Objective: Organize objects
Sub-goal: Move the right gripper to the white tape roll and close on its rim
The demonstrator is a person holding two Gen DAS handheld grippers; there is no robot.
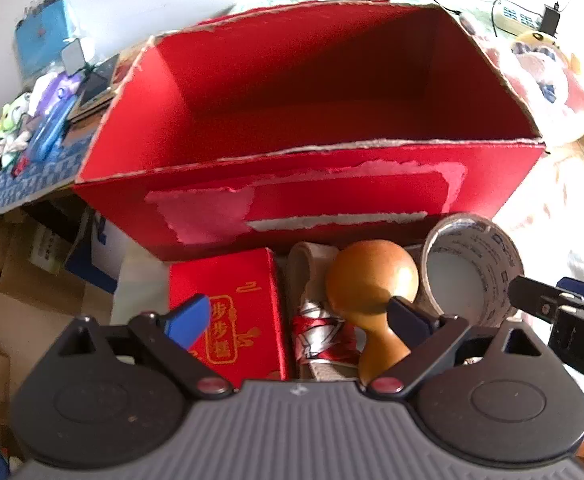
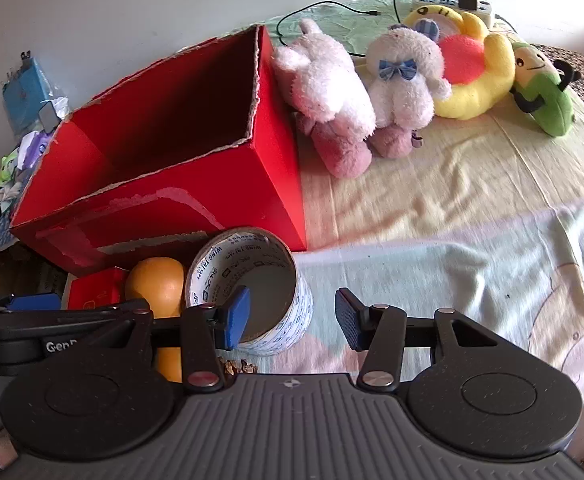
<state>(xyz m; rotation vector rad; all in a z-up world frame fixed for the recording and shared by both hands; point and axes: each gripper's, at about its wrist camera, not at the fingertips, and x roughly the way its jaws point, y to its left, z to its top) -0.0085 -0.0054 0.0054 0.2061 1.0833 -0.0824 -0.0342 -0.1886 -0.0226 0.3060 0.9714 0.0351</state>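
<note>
My left gripper (image 1: 297,316) is spread wide over the small box (image 1: 228,312) and wooden knob (image 1: 371,276), gripping nothing. My right gripper (image 2: 292,316) gapes astride the tape roll (image 2: 252,288) wall. Recommend squeezing squarely, lifting into the empty red box (image 2: 164,128).

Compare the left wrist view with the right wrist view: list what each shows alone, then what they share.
Left wrist only: the beige roll wrapped in red and white ribbon, beside the small red box whose gold print reads clearly here. Right wrist only: the pink plush, white plush and green plush in full on the bedsheet. Both: the big red box, the wooden knob and the tape roll. Both tools, left and right, are open.
</note>
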